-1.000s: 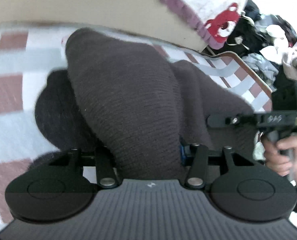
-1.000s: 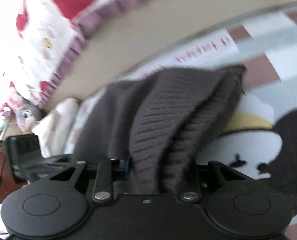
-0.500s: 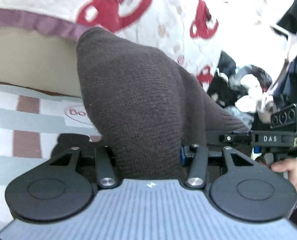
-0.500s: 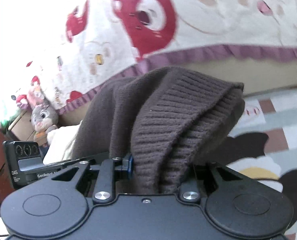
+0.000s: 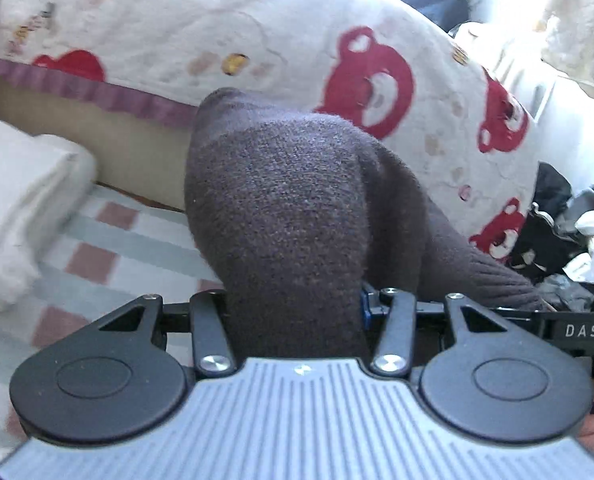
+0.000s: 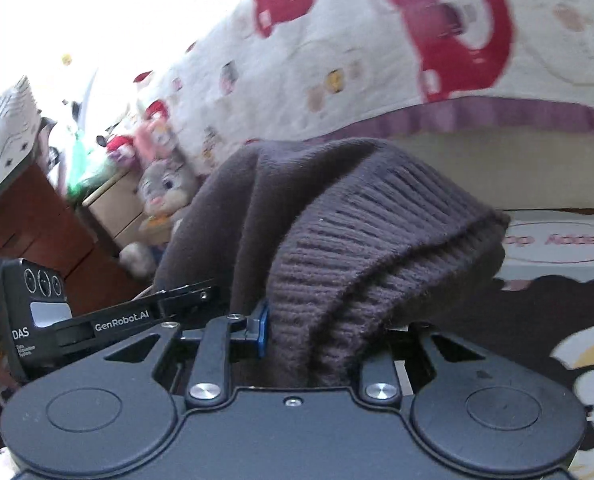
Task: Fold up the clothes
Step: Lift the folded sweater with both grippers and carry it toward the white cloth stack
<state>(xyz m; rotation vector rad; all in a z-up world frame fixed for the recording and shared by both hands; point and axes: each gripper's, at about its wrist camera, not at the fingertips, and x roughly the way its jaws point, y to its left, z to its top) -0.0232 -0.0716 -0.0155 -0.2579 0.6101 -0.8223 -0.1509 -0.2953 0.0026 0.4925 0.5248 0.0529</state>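
A dark brown knitted sweater (image 5: 297, 216) hangs bunched between my two grippers, lifted off the floor mat. My left gripper (image 5: 297, 312) is shut on a thick fold of its plain knit, which hides the fingertips. In the right wrist view my right gripper (image 6: 309, 340) is shut on the sweater's ribbed hem (image 6: 377, 240), which drapes over the jaws. The right gripper's body shows at the right edge of the left wrist view (image 5: 577, 328), and the left gripper's body shows at the left of the right wrist view (image 6: 37, 308), close beside.
A bed with a white quilt printed with red bears (image 5: 337, 60) fills the background. A checked mat (image 5: 109, 248) covers the floor. A folded white garment (image 5: 17, 192) lies at left. A clothes pile (image 5: 569, 240) sits at right. A wooden cabinet (image 6: 37, 240) and plush toys (image 6: 165, 192) stand by.
Both grippers have risen with the sweater, from low over the mat to level with the bed. The views now face the quilt instead of the floor.
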